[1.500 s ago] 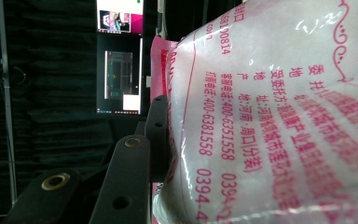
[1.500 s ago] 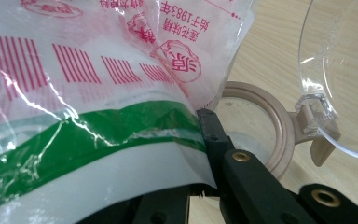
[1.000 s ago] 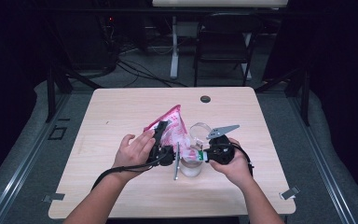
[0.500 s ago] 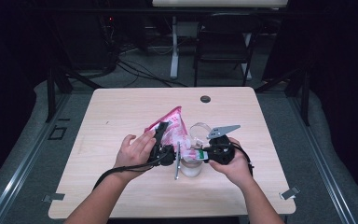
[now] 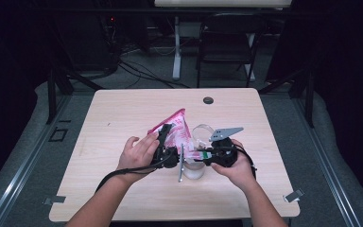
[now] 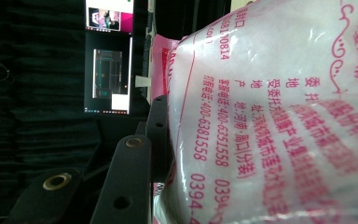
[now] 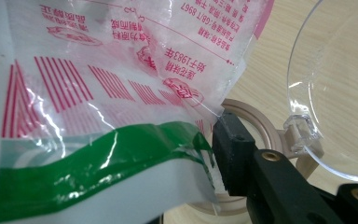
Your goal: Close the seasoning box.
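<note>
The pink-printed clear plastic bag sits between the left gripper's jaws, which clamp it. Its green-striped corner lies beside the right gripper's jaws, just been opening, above the clear lidded jar on the worktop.

High view looking forward and down over light wooden table. Both gripper views pressed very close against same pink-printed clear plastic bag, seen mid-table from above.
</note>
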A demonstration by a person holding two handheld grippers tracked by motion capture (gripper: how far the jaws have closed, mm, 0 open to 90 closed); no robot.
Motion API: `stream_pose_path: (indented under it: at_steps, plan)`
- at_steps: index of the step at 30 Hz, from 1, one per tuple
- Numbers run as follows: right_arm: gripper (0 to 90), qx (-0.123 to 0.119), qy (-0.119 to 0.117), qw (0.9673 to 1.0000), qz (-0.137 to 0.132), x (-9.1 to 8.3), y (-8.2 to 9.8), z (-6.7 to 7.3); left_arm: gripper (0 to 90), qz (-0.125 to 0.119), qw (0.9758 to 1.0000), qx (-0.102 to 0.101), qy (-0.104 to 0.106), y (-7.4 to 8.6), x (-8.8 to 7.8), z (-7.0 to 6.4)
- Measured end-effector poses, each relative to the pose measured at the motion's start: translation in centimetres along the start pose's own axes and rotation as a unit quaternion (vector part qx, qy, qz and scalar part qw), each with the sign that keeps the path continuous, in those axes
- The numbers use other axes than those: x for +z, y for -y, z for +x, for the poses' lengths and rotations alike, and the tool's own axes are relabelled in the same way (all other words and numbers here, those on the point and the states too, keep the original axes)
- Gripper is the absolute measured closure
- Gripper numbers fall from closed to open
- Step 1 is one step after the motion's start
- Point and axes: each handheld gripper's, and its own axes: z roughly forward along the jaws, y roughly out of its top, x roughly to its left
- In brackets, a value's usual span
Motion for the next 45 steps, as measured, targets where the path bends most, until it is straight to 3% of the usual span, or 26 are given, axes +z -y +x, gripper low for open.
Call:
stream_pose_path:
  at_steps: [2, 4, 6, 10, 24, 34, 36, 37, 45]
  plan:
    - [74.7, 0.001, 0.003, 1.0, 0.002, 0.0, 0.01, 0.02, 69.8, -0.008, 1.0, -0.002, -0.003, 0.05, 0.13, -0.06]
    - [77.2, 0.003, 0.002, 1.0, 0.0, 0.03, 0.05, 0.0, 69.8, 0.0, 1.0, 0.001, 0.0, 0.04, 0.06, 0.03]
    - [85.4, 0.004, -0.001, 1.0, 0.003, -0.04, 0.1, -0.15, 69.8, 0.002, 1.0, 0.0, -0.003, 0.13, 0.11, 0.1]
    - [90.0, 0.011, -0.009, 0.9999, 0.001, -0.08, 0.13, -0.18, 69.9, 0.006, 1.0, -0.004, -0.005, 0.27, 0.13, 0.23]
    - [90.0, 0.007, -0.017, 0.9997, 0.017, 0.01, 0.19, -0.13, 70.1, 0.01, 0.9999, -0.002, -0.001, 0.36, 0.37, 0.16]
    - [90.0, 0.007, -0.017, 0.9997, 0.019, 0.02, 0.19, -0.13, 70.1, 0.011, 0.9998, 0.002, -0.016, 0.25, 0.21, 0.15]
    - [90.0, 0.009, -0.017, 0.9997, 0.018, -0.01, 0.21, -0.13, 70.2, -0.004, 0.9997, 0.0, -0.026, 0.34, 0.37, 0.0]
    - [90.0, 0.01, -0.017, 0.9997, 0.017, -0.01, 0.22, -0.13, 70.1, 0.007, 0.9998, 0.002, -0.021, 0.24, 0.19, 0.08]
    - [90.0, 0.011, -0.018, 0.9997, 0.013, -0.2, 0.18, -0.2, 70.1, -0.002, 0.9989, 0.007, -0.046, 0.17, -0.33, -0.15]
